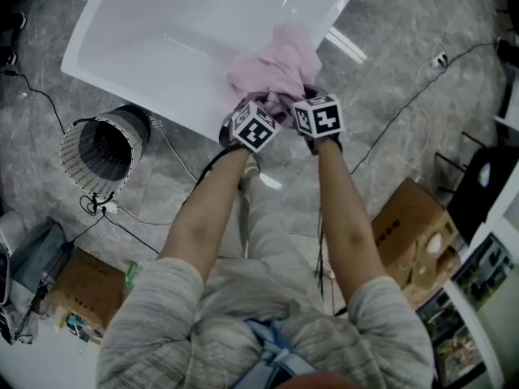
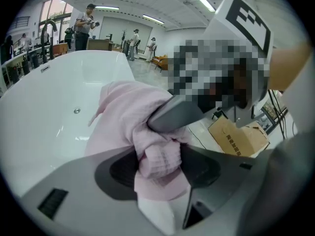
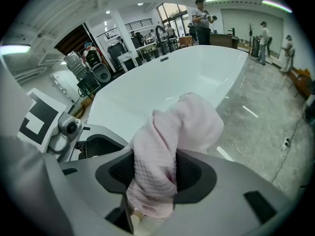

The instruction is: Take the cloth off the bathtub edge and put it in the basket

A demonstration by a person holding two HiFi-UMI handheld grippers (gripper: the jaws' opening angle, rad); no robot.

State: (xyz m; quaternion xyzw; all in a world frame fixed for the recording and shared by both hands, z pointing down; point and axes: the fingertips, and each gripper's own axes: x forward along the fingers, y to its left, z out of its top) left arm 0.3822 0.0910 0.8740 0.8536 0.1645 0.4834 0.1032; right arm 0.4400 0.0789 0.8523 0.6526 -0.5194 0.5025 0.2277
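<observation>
Head view: the left gripper (image 1: 258,104) and the right gripper (image 1: 306,96) both pinch the pink cloth (image 1: 276,63) on the bathtub (image 1: 146,31) edge.

In the left gripper view a fat fold of cloth is squeezed between the two dark pads. The right gripper view shows the same, with cloth bunched tight in its jaws. The two grippers are side by side, close together. The cloth is heaped at 12 o'clock from them, on the white rim. The round wire basket (image 1: 101,148) is on the grey floor at 9 o'clock, well apart from the cloth and near the tub's side. A brown cardboard box (image 1: 413,233) is at 4 o'clock.
</observation>
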